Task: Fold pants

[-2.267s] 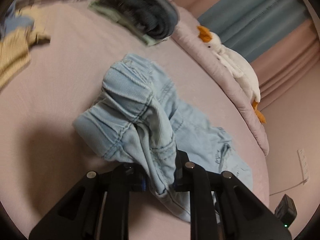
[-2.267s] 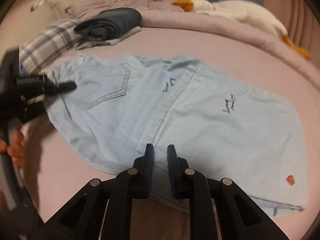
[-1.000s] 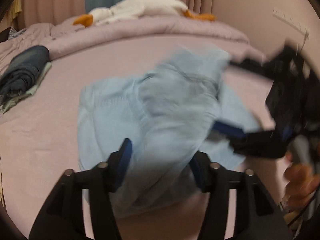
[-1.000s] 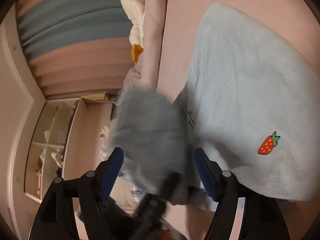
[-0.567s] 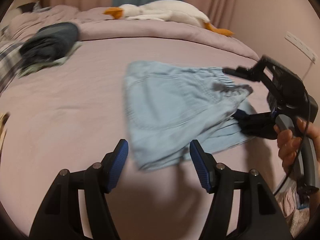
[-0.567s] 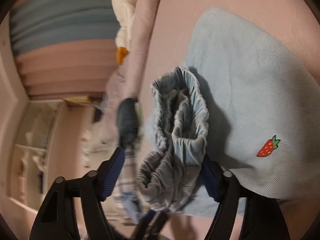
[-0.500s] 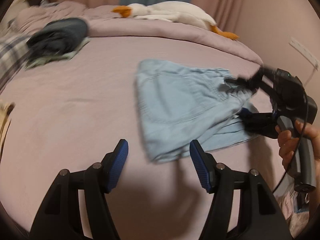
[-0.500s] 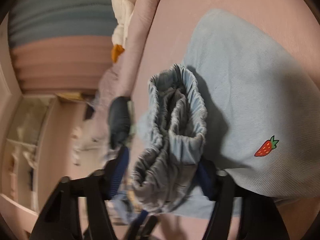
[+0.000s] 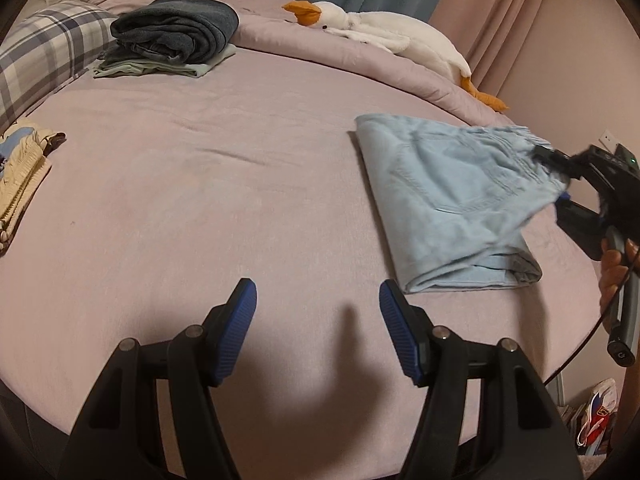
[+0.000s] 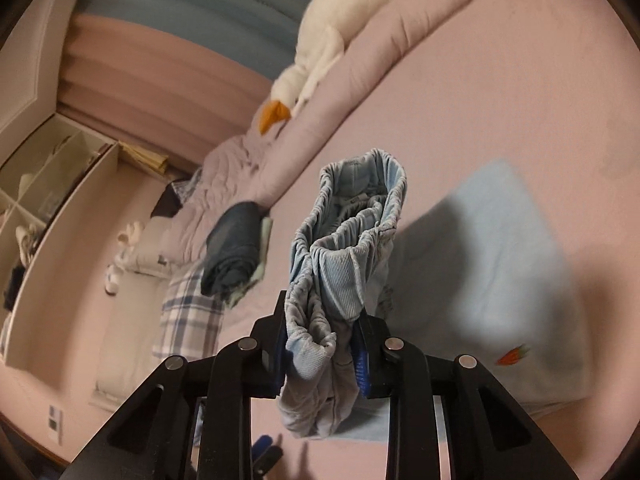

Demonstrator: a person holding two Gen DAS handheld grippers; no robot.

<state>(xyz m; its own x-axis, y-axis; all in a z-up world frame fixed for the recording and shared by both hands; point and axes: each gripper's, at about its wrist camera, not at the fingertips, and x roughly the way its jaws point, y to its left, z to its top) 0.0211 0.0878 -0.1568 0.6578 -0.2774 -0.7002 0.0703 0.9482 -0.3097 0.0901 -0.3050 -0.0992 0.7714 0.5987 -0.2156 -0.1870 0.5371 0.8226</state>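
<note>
Here the right gripper point(image 10: 320, 344) has just been closing, and its blue pads point(image 10: 361, 364) now clamp the bunched elastic waistband of the light blue pants point(image 10: 352, 248), lifting that end; the rest, folded, lies flat beyond and to its right, on the pink bed point(image 10: 500, 92). The left gripper point(image 9: 318, 304) stands apart with nothing between its fingers, over bare sheet, the pants point(image 9: 452, 192) ahead to its right. Farther out sit a stack of folded clothes point(image 9: 176, 34) and a plush goose point(image 9: 384, 36); motion blur probably hides the waistband's far edge.
</note>
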